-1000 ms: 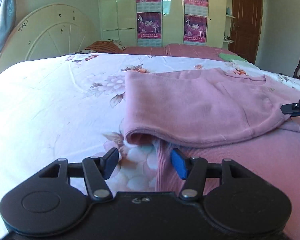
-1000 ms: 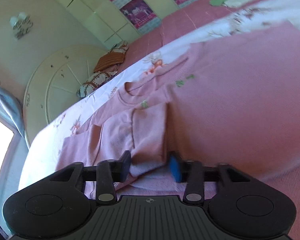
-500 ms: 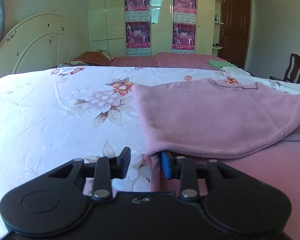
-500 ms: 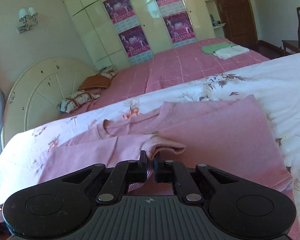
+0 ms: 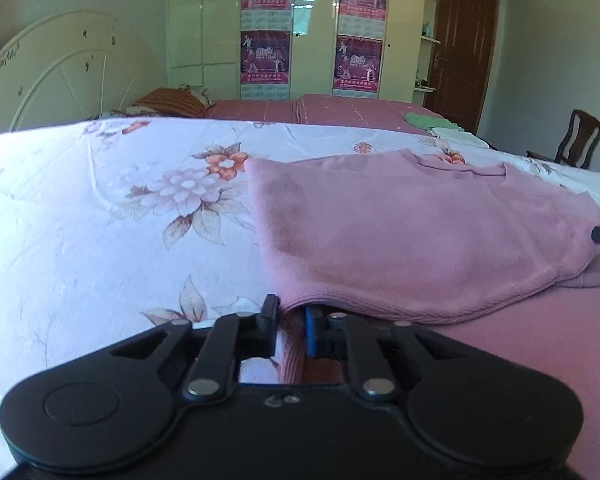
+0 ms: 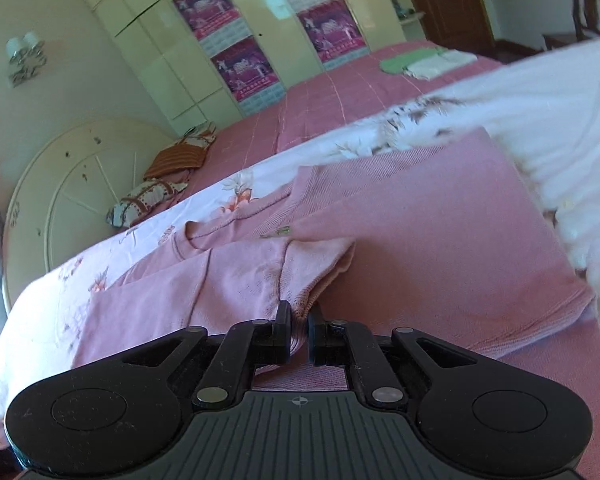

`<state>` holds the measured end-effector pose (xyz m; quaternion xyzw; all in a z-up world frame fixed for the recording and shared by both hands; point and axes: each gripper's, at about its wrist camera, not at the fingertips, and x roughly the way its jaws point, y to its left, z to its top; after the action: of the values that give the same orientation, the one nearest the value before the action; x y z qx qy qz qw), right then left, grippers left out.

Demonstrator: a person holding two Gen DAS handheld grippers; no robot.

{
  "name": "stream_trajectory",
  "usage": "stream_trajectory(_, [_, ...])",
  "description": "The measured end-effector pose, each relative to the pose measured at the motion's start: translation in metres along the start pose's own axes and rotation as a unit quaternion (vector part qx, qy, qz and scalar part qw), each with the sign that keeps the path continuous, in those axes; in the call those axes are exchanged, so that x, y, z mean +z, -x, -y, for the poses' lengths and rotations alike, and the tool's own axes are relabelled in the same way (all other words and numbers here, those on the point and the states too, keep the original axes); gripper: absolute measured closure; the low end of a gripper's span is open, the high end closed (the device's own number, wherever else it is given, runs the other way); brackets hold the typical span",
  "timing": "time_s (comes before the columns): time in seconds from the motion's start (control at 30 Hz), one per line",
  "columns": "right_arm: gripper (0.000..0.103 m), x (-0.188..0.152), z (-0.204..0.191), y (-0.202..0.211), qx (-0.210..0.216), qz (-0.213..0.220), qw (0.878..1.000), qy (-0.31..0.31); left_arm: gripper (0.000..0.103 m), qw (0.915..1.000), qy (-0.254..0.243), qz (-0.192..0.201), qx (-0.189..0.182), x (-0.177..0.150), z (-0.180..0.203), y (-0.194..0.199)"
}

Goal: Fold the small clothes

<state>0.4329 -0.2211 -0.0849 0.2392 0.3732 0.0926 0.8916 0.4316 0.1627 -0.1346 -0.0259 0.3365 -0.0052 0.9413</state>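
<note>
The pink sweater (image 5: 400, 240) spreads ahead of both my grippers on the floral bedspread (image 5: 100, 220), soft knit, light and floppy, so it will sag between the two holds and slide easily. My left gripper (image 5: 291, 322) has just been closing and now pinches the ribbed hem at the near corner. My right gripper (image 6: 299, 330) is clamped on what looks like a sleeve cuff (blurred). No containers are nearby.

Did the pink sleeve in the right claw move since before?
Yes. The right gripper, shut on the sleeve, has dragged it rightward across the sweater, away from the headboard.
</note>
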Motion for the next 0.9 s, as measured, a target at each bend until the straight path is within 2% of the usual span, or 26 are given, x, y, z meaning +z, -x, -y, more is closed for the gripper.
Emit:
stream_trajectory(0.1, [0.098, 0.000, 0.003, -0.012, -0.011, -0.023, 1.000, 0.005, 0.094, 0.9985, 0.054, 0.008, -0.009, -0.003, -0.016, 0.001])
stream_trajectory(0.2, [0.098, -0.001, -0.003, -0.003, -0.008, -0.006, 0.999, 0.032, 0.094, 0.9962, 0.083, 0.020, -0.018, -0.005, -0.028, 0.007])
stream_trajectory(0.23, [0.098, -0.001, -0.007, 0.006, 0.002, 0.008, 0.999, 0.039, 0.094, 0.9969, 0.076, 0.013, -0.016, -0.006, -0.029, 0.006])
stream_trajectory(0.3, [0.098, -0.004, -0.012, 0.015, -0.006, 0.015, 0.998, 0.055, 0.094, 0.9975, 0.068, 0.004, -0.018, -0.008, -0.028, 0.004])
stream_trajectory(0.37, [0.098, -0.010, -0.006, 0.005, -0.020, -0.014, 0.998, 0.055, 0.083, 0.9980, 0.061, -0.003, -0.019, -0.007, -0.029, 0.006])
stream_trajectory(0.4, [0.098, -0.014, 0.000, -0.005, -0.029, -0.044, 0.997, 0.049, 0.078, 0.9983, 0.055, -0.007, -0.021, -0.006, -0.031, 0.008])
stream_trajectory(0.43, [0.098, -0.015, 0.005, -0.006, -0.026, -0.050, 0.997, 0.044, 0.072, 0.9987, 0.048, -0.010, -0.017, -0.006, -0.033, 0.013])
stream_trajectory(0.47, [0.097, -0.013, 0.007, 0.002, -0.025, -0.038, 0.998, 0.042, 0.066, 0.9990, 0.042, -0.007, -0.011, -0.006, -0.035, 0.021])
stream_trajectory(0.53, [0.097, -0.008, 0.008, 0.022, -0.030, 0.005, 0.999, 0.043, 0.066, 0.9991, 0.036, 0.019, -0.005, -0.001, -0.035, 0.036])
stream_trajectory(0.57, [0.097, -0.004, 0.010, 0.030, -0.020, 0.020, 0.999, 0.038, 0.063, 0.9991, 0.029, 0.029, -0.008, 0.005, -0.030, 0.040])
stream_trajectory(0.63, [0.097, 0.003, 0.006, 0.031, -0.006, 0.029, 0.999, 0.043, 0.056, 0.9986, 0.021, 0.036, -0.032, 0.017, -0.013, 0.033])
stream_trajectory(0.67, [0.097, 0.005, 0.001, 0.027, -0.003, 0.028, 0.998, 0.053, 0.053, 0.9985, 0.017, 0.027, -0.044, 0.020, -0.003, 0.023])
stream_trajectory(0.73, [0.097, 0.003, -0.008, 0.012, 0.003, 0.012, 0.997, 0.072, 0.052, 0.9985, 0.002, 0.001, -0.055, 0.017, 0.013, 0.000])
stream_trajectory(0.77, [0.097, -0.001, -0.011, 0.002, -0.007, -0.004, 0.997, 0.082, 0.052, 0.9983, -0.007, -0.025, -0.052, 0.011, 0.018, -0.014])
stream_trajectory(0.8, [0.097, -0.006, -0.010, -0.012, -0.034, -0.036, 0.994, 0.092, 0.052, 0.9985, -0.016, -0.015, -0.050, 0.007, 0.019, -0.016])
stream_trajectory(0.87, [0.097, -0.009, -0.010, -0.012, -0.040, -0.041, 0.993, 0.102, 0.053, 0.9984, -0.019, -0.014, -0.052, 0.015, 0.019, -0.013])
stream_trajectory(0.9, [0.097, -0.005, -0.010, -0.007, -0.038, -0.032, 0.994, 0.095, 0.051, 0.9982, -0.010, 0.008, -0.058, 0.022, 0.017, -0.011])
